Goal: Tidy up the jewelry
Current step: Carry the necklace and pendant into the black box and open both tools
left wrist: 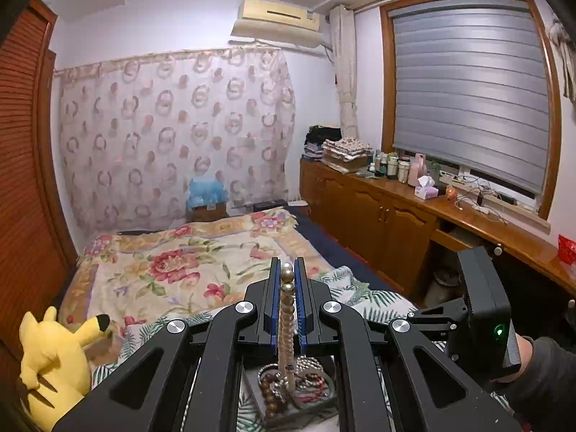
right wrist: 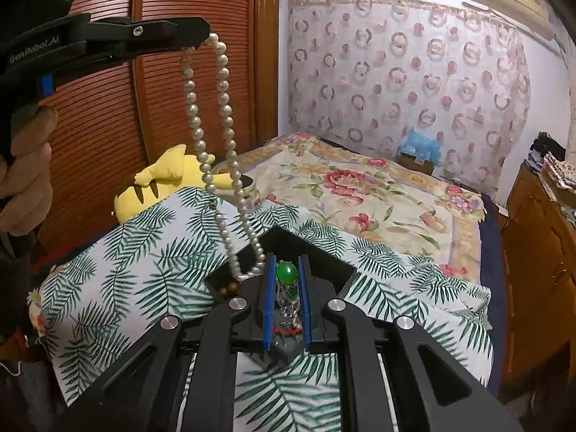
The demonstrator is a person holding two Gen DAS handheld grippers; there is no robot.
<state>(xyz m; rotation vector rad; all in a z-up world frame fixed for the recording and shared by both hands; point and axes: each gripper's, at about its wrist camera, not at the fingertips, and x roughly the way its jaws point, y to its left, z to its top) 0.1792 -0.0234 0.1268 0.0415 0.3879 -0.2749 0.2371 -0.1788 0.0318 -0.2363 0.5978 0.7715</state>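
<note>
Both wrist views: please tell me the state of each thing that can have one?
Left gripper: shut on the pearl necklace.
Pearl necklace: hanging, lower end at the tray.
Right gripper: shut on the green bead piece.
Tray: holding other jewelry.
Window blind: almost fully lowered.

The floral bed (right wrist: 378, 194) lies open ahead — broad bare cover beyond the palm-print cloth (right wrist: 118, 273). A yellow plush toy (right wrist: 162, 180) sits by the slatted wardrobe (right wrist: 108, 108); wooden cabinets (left wrist: 378, 216) wall off the opposite side — the pearl necklace (right wrist: 208, 115) dangles across the near gap.
</note>
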